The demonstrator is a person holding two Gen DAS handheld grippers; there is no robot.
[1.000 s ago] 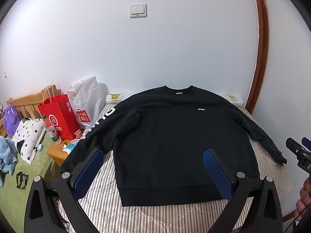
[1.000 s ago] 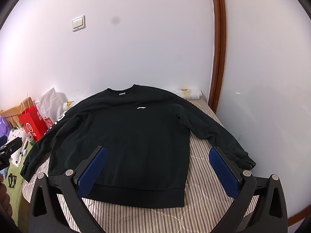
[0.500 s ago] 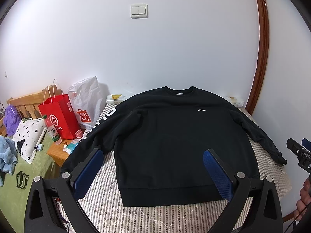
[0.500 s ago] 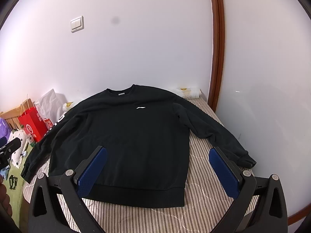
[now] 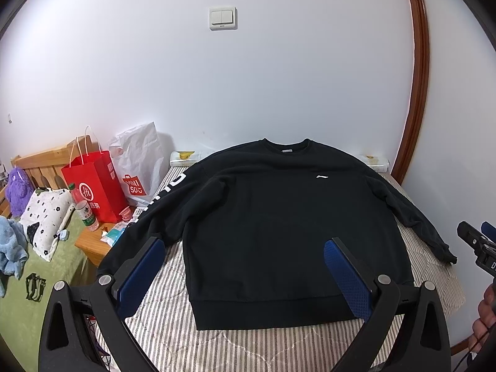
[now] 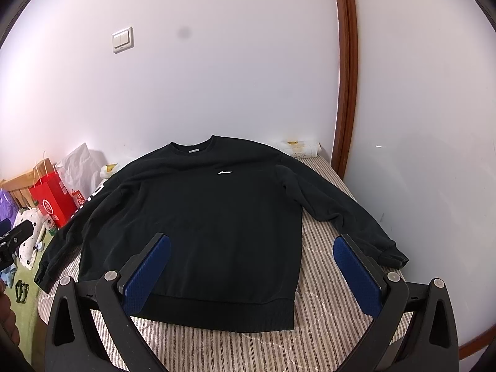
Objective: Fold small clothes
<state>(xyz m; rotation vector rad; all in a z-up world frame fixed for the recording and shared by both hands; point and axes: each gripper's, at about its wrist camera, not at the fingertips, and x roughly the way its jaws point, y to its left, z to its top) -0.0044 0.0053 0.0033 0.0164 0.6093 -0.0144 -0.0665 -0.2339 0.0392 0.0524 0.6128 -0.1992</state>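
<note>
Lying flat and face up on the striped bed (image 5: 173, 334), black sweatshirt (image 5: 279, 223) is spread out, collar toward the white wall, hem toward the cameras. Both sleeves are out to the sides; its left-side sleeve (image 5: 148, 217) has white lettering and runs to the bed's edge, the other sleeve (image 6: 350, 217) angles toward the bed's right edge, cuff resting on the stripes. Small white logo (image 6: 224, 172) on the chest.

Left claw (image 5: 245, 272) wide open, blue pads spread apart, nothing between them, held above the hem area and not touching the fabric. Right claw (image 6: 251, 274) likewise spread wide and empty, hovering over the hem and the bare stripes beside the body; no contact visible. Right claw's tip also shows at the right edge of the left wrist view, beside the cuff.

Left of the bed: red paper bag (image 5: 93, 186), white plastic bag (image 5: 139, 164), a bottle (image 5: 83, 210) and small items on a wooden nightstand (image 5: 93, 245). Farther left a floral pillow (image 5: 46, 214), purple plush (image 5: 18, 186), blue cloth (image 5: 11, 248) on green bedding. Light switch (image 5: 222, 18) on the wall, brown door frame (image 6: 345, 93) at right. Two rolled packages by the wall behind the shoulders.
</note>
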